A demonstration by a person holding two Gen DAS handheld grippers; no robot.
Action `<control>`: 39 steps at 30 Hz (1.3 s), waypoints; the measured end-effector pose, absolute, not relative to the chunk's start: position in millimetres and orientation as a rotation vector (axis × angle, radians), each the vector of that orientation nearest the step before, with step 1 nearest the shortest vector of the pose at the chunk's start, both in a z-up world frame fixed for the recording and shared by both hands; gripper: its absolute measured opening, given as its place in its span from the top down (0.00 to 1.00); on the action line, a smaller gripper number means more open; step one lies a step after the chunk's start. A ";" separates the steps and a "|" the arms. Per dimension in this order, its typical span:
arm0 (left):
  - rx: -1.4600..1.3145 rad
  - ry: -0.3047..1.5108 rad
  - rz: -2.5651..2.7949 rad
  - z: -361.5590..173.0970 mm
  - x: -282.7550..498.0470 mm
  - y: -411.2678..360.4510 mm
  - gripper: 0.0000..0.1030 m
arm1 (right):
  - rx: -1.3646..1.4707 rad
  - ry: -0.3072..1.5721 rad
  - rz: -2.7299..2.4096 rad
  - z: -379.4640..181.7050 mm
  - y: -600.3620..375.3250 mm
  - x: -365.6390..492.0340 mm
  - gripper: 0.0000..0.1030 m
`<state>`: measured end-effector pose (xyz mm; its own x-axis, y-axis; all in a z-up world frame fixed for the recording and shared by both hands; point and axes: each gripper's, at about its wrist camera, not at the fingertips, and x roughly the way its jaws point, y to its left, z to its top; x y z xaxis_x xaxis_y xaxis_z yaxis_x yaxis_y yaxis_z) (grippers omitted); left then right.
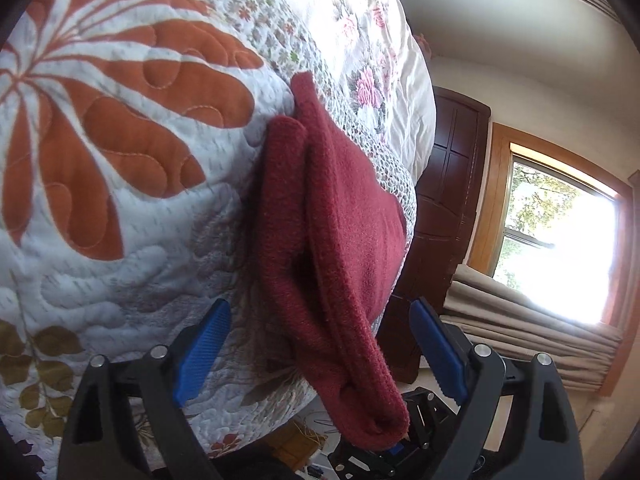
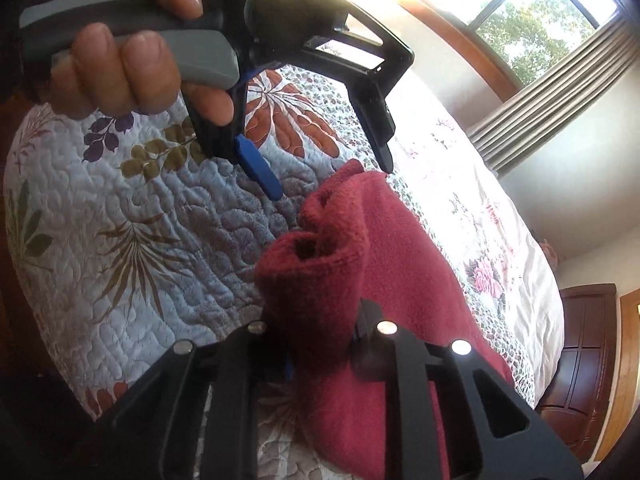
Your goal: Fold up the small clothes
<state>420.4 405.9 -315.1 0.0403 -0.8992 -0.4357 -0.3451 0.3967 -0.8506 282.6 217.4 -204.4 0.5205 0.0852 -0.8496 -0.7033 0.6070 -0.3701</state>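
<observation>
Access, bed top: quilt bare and open left of the red cloth. Far end of cloth blocked by left gripper and hand. Near end taken by right gripper, seemingly clamped on a fold.

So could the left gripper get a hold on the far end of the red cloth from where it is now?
Probably yes. The left gripper is open right at the far end of the red cloth, with nothing between them on the quilt. The right gripper is shut on the near end, well clear.
</observation>
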 end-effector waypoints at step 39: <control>-1.036 1.534 -0.563 -292.8 474.7 359.6 0.81 | -0.659 0.841 0.503 -166.1 186.6 286.2 0.85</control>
<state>474.7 359.6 -292.8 0.0329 -0.8473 -0.5301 -0.3037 0.4969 -0.8130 286.2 186.6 -166.1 0.5734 0.1474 -0.8059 -0.6400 0.6947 -0.3283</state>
